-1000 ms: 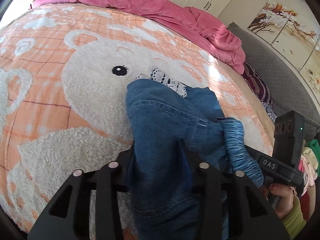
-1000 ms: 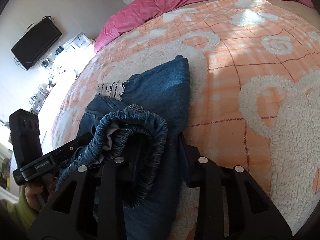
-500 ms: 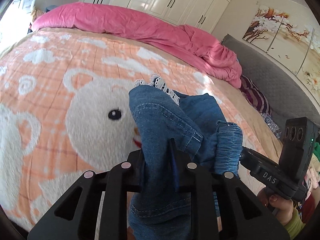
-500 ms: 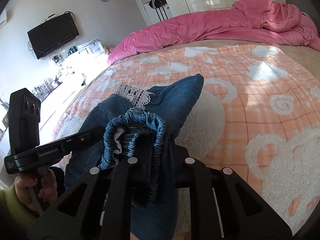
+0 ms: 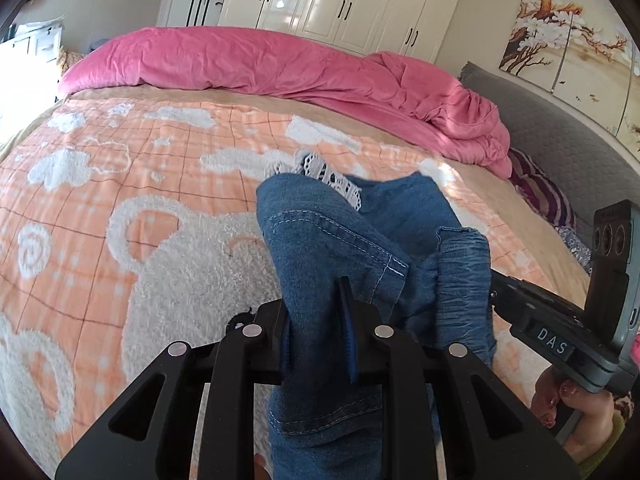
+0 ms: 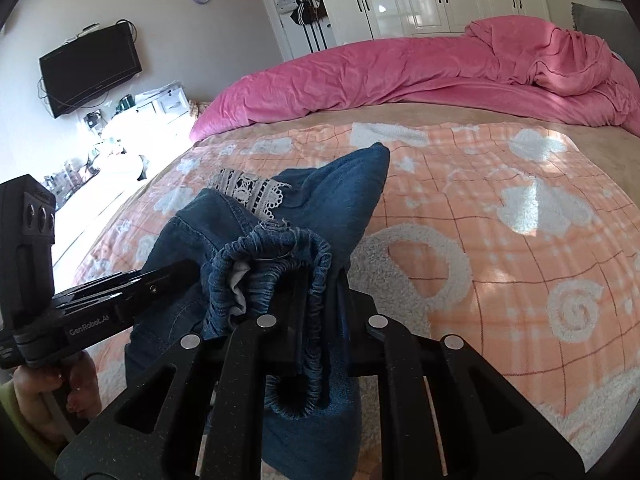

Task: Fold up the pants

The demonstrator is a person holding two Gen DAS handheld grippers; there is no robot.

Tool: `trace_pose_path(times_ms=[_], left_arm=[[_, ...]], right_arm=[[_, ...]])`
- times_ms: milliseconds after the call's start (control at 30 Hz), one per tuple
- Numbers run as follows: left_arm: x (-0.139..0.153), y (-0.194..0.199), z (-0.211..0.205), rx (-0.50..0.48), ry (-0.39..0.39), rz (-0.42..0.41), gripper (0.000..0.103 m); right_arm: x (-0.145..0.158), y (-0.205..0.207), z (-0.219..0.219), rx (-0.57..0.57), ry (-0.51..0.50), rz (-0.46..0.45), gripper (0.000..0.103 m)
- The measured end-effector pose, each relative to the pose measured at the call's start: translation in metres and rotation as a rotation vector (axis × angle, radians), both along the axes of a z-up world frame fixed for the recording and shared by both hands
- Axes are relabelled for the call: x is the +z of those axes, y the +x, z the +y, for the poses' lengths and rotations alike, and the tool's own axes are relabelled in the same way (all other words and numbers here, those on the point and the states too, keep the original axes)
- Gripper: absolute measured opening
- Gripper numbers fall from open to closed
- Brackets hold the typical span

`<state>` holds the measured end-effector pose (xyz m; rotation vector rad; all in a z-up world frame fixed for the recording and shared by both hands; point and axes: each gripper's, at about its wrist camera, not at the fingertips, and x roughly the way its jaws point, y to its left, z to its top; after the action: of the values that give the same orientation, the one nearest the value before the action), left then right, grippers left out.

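Observation:
Blue denim pants (image 5: pixel 328 240) with white lace trim (image 5: pixel 332 174) hang bunched above the bed. My left gripper (image 5: pixel 316 308) is shut on a fold of denim near a stitched seam. In the right wrist view the same pants (image 6: pixel 340 204) rise in front of me, and my right gripper (image 6: pixel 320 300) is shut on the gathered elastic waistband (image 6: pixel 276 256). The right gripper's body (image 5: pixel 552 328) shows at the right of the left view, held by a hand (image 5: pixel 560 404). The left gripper's body (image 6: pixel 92 300) shows at the left of the right view. The lower cloth drops out of view below both grippers.
The bed is covered by an orange checked blanket with white fleecy bears (image 5: pixel 120 208). A crumpled pink duvet (image 5: pixel 280 68) lies along its far side. White wardrobes (image 5: pixel 340 0) stand behind, a grey headboard (image 5: pixel 560 152) at right, a wall television (image 6: pixel 90 70) at left.
Both grippers have risen with the pants, lifting the denim off the blanket. The views now point more level, showing the wardrobes and walls. The jaws have closed tighter on the cloth.

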<state>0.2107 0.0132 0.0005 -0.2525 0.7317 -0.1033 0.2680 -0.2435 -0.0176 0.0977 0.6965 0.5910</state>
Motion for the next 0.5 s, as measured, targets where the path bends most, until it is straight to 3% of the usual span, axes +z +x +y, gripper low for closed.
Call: trace_pose_path(times_ms=[167, 267, 367, 500], left_arm=[[-0.022, 0.009, 0.003, 0.014, 0.031, 0.054, 0.02], [-0.028, 0.01, 0.006, 0.025, 0.033, 0.076, 0.025], [-0.03, 0.008, 0.008, 0.043, 0.045, 0.08, 0.033], [-0.031, 0.002, 0.011, 0.062, 0.064, 0.084, 0.047]], right_arm=[[-0.03, 0.016, 0.001, -0.042, -0.052, 0.097, 0.006], [-0.044, 0.021, -0.003, -0.075, -0.068, 0.16, 0.013], [-0.051, 0.019, -0.016, -0.124, -0.048, 0.188, 0.038], [-0.051, 0.01, -0.025, -0.14, -0.017, 0.195, 0.045]])
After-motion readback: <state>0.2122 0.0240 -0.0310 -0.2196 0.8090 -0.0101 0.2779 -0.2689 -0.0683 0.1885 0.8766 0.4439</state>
